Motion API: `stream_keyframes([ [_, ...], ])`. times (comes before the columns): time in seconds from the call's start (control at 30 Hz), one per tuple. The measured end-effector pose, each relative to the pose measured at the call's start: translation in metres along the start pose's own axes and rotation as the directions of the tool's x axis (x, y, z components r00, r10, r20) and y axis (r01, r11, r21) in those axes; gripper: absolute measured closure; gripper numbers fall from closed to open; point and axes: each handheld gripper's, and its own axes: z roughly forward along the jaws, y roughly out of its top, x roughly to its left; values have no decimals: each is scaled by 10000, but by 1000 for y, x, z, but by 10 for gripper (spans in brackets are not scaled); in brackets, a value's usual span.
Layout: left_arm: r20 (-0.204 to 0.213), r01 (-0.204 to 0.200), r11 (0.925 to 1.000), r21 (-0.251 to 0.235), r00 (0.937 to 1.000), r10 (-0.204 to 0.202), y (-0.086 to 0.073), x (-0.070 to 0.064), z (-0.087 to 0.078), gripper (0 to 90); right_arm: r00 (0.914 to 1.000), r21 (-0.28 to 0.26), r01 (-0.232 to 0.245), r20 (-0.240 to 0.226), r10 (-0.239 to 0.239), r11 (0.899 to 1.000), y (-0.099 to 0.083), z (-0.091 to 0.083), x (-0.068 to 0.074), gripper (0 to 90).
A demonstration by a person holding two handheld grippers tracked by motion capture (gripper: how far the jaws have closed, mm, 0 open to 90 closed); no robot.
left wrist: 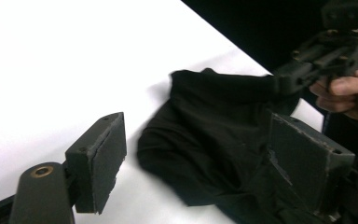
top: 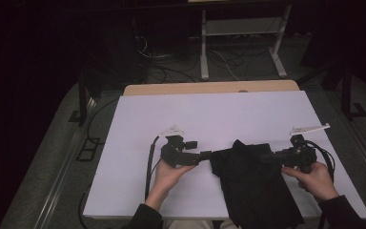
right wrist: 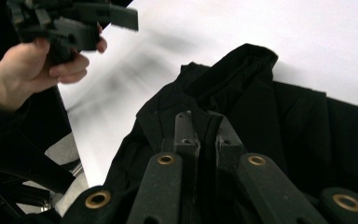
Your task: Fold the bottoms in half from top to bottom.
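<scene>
A black cloth (top: 252,183) lies crumpled on the white table (top: 209,109), with its near part hanging over the front edge. My right gripper (top: 263,157) is shut on a fold at the cloth's right upper side; in the right gripper view the jaws (right wrist: 203,135) pinch dark fabric (right wrist: 261,102). My left gripper (top: 206,155) is open just left of the cloth's left edge. In the left gripper view its pads (left wrist: 105,156) stand wide apart with the cloth (left wrist: 214,130) lying ahead, between and beyond them, untouched.
A wooden strip (top: 209,88) runs along the table's far edge. Beyond it stand a white metal frame (top: 240,33) and loose cables (top: 171,67) on the floor. The floor to the left and right is dark.
</scene>
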Motion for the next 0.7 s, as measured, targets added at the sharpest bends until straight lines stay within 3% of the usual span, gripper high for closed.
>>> stream_keyframes([
  [0.13, -96, 200, 9997, -130, 9998, -201, -2, 9, -7, 185, 10000, 163, 66, -58, -65, 9998, -8, 0, 2, 822],
  [0.27, -368, 71, 9999, 82, 9993, -68, -4, 13, -9, 176, 9999, 428, 147, -60, -145, 9990, -18, 0, 6, 821],
  [0.7, -711, -323, 9994, 111, 9969, 330, -11, 17, -13, 155, 9991, 939, 421, -90, -414, 9947, -39, -6, 11, 818],
])
